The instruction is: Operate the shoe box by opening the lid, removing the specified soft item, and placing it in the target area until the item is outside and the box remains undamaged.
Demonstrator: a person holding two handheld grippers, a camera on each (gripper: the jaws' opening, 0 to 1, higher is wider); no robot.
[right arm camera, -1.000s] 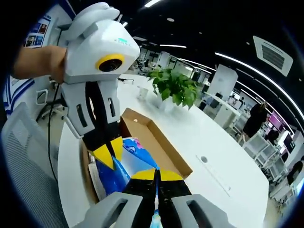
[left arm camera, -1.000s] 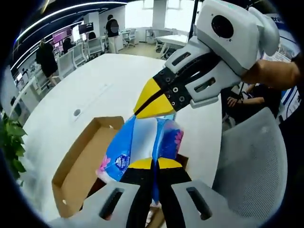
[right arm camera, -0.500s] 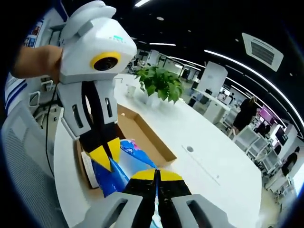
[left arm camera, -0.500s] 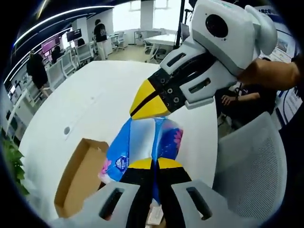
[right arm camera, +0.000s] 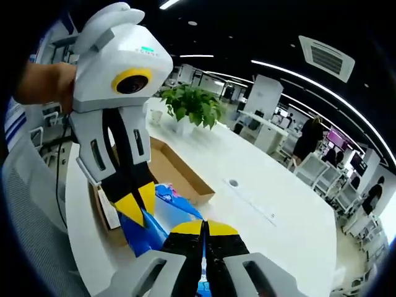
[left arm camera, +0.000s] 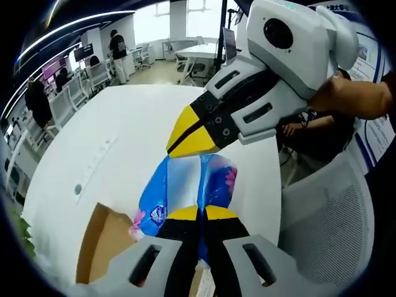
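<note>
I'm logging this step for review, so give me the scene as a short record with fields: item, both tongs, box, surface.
item: blue soft pack, held above the table, outside the box
left tongs: shut on one end of the pack
right tongs: shut on the other end of the pack
box: open cardboard shoe box, lying on the table below the pack, no damage visible
surface: white table
background: potted plant on the table beyond the box
</note>
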